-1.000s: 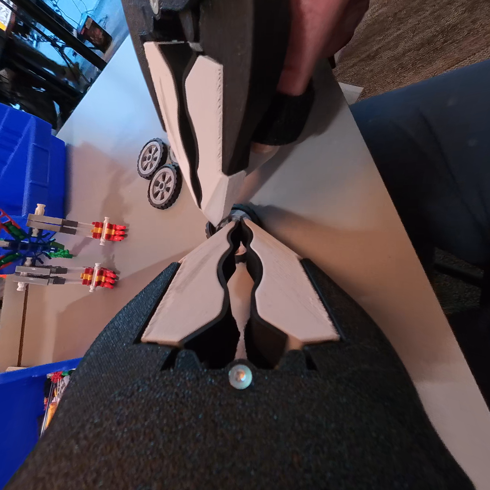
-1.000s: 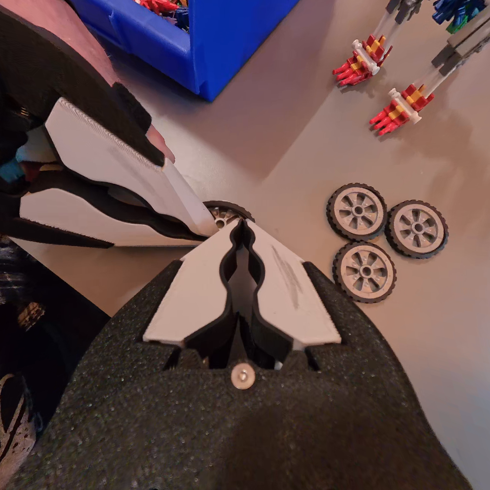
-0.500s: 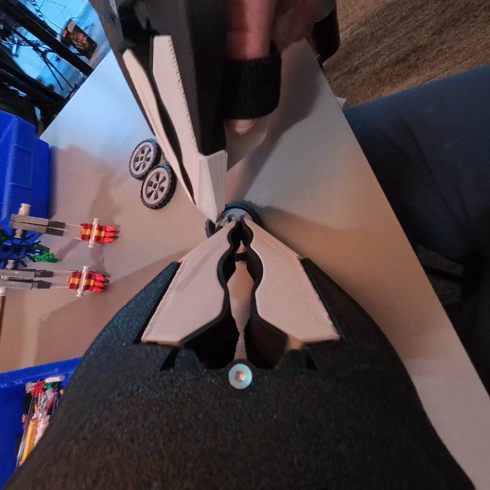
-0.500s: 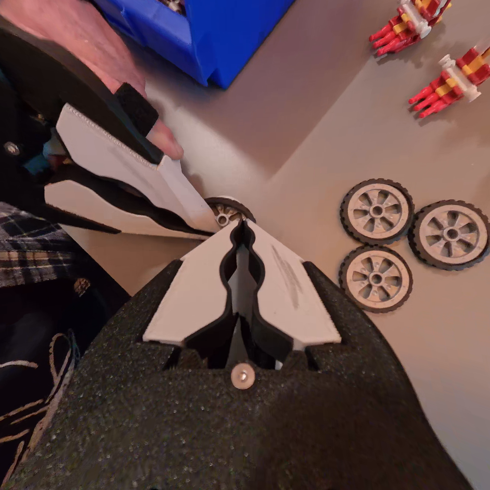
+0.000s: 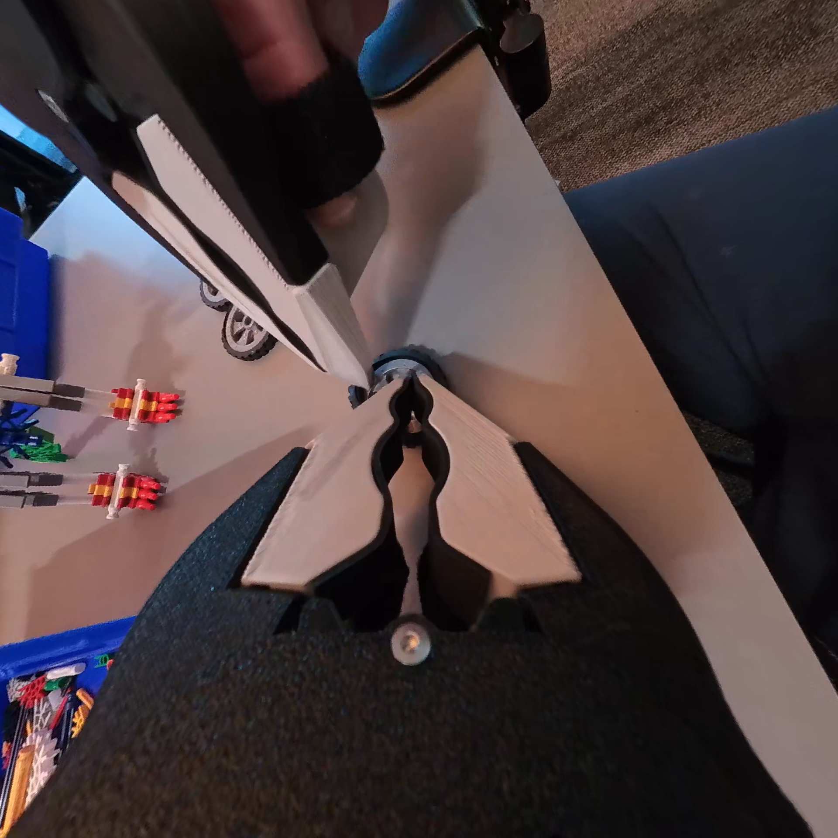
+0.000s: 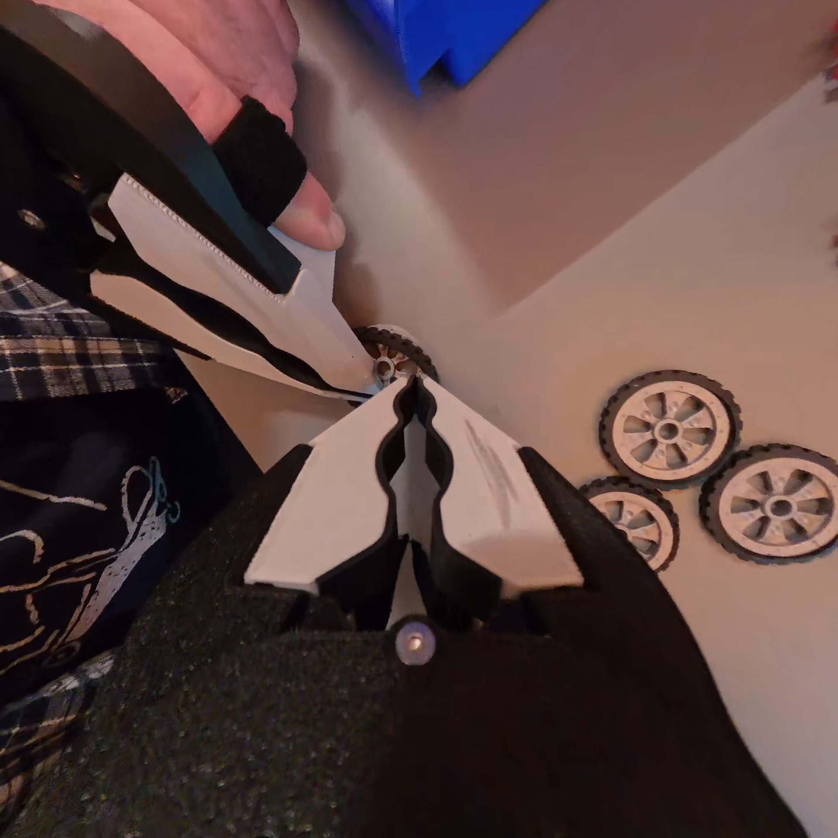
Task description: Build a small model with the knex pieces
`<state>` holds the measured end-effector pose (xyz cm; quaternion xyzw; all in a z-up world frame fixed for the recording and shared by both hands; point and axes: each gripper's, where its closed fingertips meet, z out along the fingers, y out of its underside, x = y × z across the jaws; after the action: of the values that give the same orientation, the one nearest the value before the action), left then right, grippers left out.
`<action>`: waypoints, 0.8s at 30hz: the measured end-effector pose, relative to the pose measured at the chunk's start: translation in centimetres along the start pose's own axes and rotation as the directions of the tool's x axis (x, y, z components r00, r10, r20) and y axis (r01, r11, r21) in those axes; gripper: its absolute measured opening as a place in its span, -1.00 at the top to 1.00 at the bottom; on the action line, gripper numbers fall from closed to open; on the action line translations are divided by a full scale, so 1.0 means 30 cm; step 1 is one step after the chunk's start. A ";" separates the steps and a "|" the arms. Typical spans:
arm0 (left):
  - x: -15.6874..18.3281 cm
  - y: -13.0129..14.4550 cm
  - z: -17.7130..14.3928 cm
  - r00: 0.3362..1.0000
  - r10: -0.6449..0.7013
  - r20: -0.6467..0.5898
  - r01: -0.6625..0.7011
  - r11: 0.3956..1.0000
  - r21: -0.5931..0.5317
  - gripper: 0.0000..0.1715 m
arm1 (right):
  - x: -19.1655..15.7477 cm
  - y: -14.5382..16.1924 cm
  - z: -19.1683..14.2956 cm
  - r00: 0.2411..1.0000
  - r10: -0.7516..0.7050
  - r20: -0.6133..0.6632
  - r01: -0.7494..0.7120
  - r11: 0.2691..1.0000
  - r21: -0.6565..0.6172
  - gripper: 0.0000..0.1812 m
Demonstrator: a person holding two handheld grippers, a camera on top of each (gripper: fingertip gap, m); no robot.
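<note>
A small grey wheel with a black tyre [image 5: 402, 365] sits at the tips of both grippers, near the table's edge. My left gripper [image 5: 411, 385] has its jaws nearly closed on it. In the right wrist view the same wheel [image 6: 393, 358] shows its spoked face, with the left gripper's fingertips [image 6: 358, 358] at its hub. My right gripper [image 6: 411, 382] is shut with its tips at the wheel's lower rim. In the left wrist view the right gripper's fingers [image 5: 331, 331] come down from the upper left onto the tyre. How much each jaw pinches is hidden.
Three more wheels [image 6: 670, 431] lie together on the pale table [image 5: 521, 317]. Two red-and-yellow rod assemblies [image 5: 145, 403] lie farther left. Blue bins [image 5: 22, 294] [image 6: 453, 36] stand on the table, one holding mixed parts. A person's dark trouser leg [image 5: 703, 294] is past the table edge. The grippers are tip to tip, or close to it.
Both grippers have turned around the wheel while staying on it. In the right view the loose wheels slid right and the red pieces left the frame. The right gripper leans more steeply.
</note>
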<state>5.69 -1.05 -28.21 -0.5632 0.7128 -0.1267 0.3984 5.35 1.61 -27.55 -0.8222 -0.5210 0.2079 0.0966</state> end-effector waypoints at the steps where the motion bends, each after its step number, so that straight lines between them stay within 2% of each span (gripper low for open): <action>1: 0.006 0.000 -0.004 1.000 0.001 -0.013 -0.001 1.000 0.002 1.00 | -0.006 0.004 0.000 1.000 -0.004 0.008 0.004 1.000 -0.006 1.00; 6: 0.054 -0.007 -0.029 0.995 0.023 -0.102 -0.019 0.999 0.038 1.00 | -0.063 0.044 -0.002 0.998 -0.055 -0.021 0.054 0.998 -0.043 1.00; 11: 0.087 -0.014 -0.044 0.985 0.062 -0.163 -0.052 0.996 0.070 1.00 | -0.108 0.071 -0.001 0.999 -0.046 -0.008 0.046 0.999 0.001 1.00; 16: 0.088 -0.014 -0.046 0.984 0.075 -0.158 -0.065 0.995 0.069 1.00 | -0.111 0.070 0.000 0.993 -0.066 -0.094 0.069 0.997 0.032 1.00; 24: 0.090 -0.016 -0.046 0.982 0.048 -0.184 -0.034 0.996 0.081 1.00 | -0.103 0.030 0.003 0.971 -0.090 -0.223 0.139 0.967 0.214 1.00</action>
<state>4.93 -4.03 -28.18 -0.5181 0.7529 -0.1980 0.3542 4.89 -1.58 -27.23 -0.7914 -0.5272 0.1718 0.2572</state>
